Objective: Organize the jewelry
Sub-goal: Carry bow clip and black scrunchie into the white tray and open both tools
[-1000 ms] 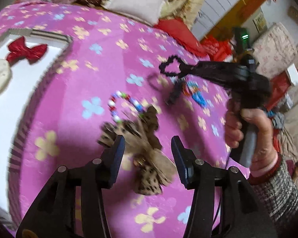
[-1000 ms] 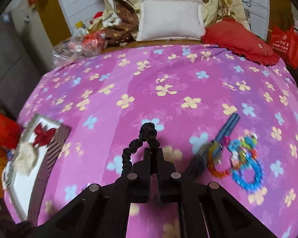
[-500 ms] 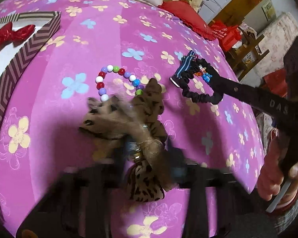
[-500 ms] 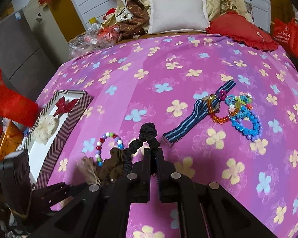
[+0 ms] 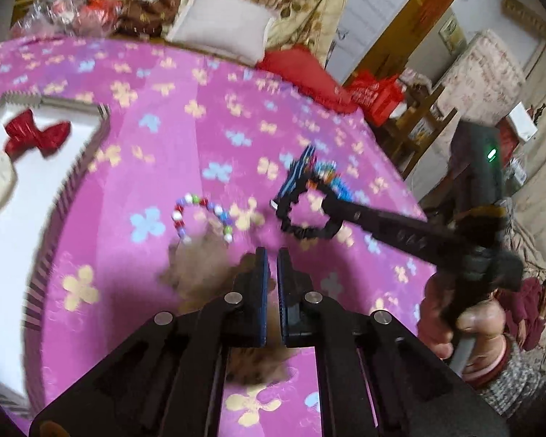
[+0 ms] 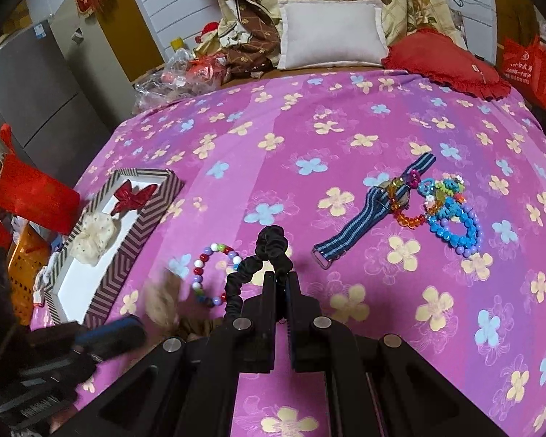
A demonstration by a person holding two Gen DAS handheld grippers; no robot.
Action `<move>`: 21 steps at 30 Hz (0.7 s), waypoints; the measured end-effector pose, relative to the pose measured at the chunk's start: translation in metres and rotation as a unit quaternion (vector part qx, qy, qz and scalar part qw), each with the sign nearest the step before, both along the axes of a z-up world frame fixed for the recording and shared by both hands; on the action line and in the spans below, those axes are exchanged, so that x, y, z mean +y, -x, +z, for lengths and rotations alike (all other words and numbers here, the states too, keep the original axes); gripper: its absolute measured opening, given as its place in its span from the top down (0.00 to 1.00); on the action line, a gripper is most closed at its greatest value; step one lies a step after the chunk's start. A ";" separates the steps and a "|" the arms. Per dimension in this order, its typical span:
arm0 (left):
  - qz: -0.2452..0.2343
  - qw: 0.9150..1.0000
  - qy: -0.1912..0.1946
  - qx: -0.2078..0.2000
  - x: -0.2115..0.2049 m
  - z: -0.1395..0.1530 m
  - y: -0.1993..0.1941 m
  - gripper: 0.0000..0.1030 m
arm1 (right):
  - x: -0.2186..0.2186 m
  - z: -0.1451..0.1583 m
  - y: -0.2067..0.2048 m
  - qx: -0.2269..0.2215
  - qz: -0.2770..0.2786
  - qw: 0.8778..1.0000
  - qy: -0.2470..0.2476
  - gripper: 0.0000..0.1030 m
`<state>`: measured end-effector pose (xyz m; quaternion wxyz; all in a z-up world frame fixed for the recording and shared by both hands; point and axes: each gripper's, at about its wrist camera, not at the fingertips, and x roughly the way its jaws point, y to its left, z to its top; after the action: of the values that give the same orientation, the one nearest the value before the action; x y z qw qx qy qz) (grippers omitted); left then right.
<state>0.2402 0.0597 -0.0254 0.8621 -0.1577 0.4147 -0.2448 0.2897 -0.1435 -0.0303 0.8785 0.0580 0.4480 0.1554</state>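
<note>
— Holding anything, was the left gripper (image 5: 272,255)?
— Its jaws had just been closing and stood nearly together, with the leopard bow (image 5: 196,266) caught between them; the bow was blurred, spread under and to the left of the fingertips.
— And the right gripper (image 6: 281,280)?
— Closed tight on a black scrunchie (image 6: 269,255), whose loop stuck up past the fingertips, off the bedspread (image 6: 345,116).
— Where was the rest of the jewelry?
— A bead bracelet (image 6: 214,273) lay on the bedspread just left of the right gripper's tips and just beyond the left one's. A striped strap (image 6: 367,215) lay ahead to the right of the right gripper, touching a heap of coloured bracelets (image 6: 451,218).
— The box?
— The box (image 6: 127,255) sat far left of both, holding a red bow (image 6: 134,196) and a cream scrunchie (image 6: 94,236).
</note>
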 end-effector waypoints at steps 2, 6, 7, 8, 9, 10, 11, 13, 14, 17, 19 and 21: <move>0.007 1.000 -0.001 -0.013 0.008 0.009 0.002 0.96 | 0.005 0.005 0.002 -0.004 0.004 1.000 -0.003 0.96; 0.028 0.999 0.006 -0.031 0.034 0.025 0.010 0.96 | 0.017 0.011 0.006 -0.010 0.014 1.000 -0.003 0.96; 0.033 0.999 0.004 -0.032 0.040 0.026 0.011 0.96 | 0.020 0.012 0.007 -0.010 0.016 1.000 -0.004 0.96; 0.032 0.999 0.001 -0.029 0.044 0.025 0.013 0.96 | 0.024 0.013 0.008 -0.010 0.018 1.000 -0.004 0.96; 0.027 0.999 -0.005 -0.021 0.045 0.022 0.012 0.96 | 0.026 0.014 0.010 -0.011 0.020 1.000 -0.003 0.96; 0.025 1.000 -0.009 -0.014 0.045 0.018 0.011 0.96 | 0.029 0.015 0.012 -0.013 0.020 1.000 -0.002 0.96; 0.022 1.000 -0.014 -0.004 0.043 0.013 0.010 0.95 | 0.030 0.016 0.013 -0.013 0.020 1.000 -0.002 0.96; 0.001 0.999 -0.026 0.031 0.032 -0.005 0.006 0.77 | 0.029 0.016 0.017 -0.013 0.016 1.000 -0.003 0.96; -0.005 0.999 -0.028 0.042 0.028 -0.012 0.006 0.57 | 0.029 0.017 0.019 -0.014 0.014 1.000 -0.004 0.96; -0.001 0.998 -0.045 0.054 0.012 -0.033 0.008 0.44 | 0.023 0.015 0.026 -0.015 0.008 1.000 -0.003 0.96; -0.014 0.996 -0.069 0.058 0.001 -0.040 0.009 0.43 | 0.018 0.013 0.028 -0.013 0.005 1.000 -0.006 0.96; -0.019 0.995 -0.081 0.063 -0.007 -0.047 0.009 0.42 | 0.013 0.010 0.030 -0.010 0.003 1.000 -0.008 0.96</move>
<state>0.2308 0.0526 -0.0726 0.8393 -0.0951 0.4897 -0.2161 0.2596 -0.1302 -0.0203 0.8820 0.0619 0.4381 0.1623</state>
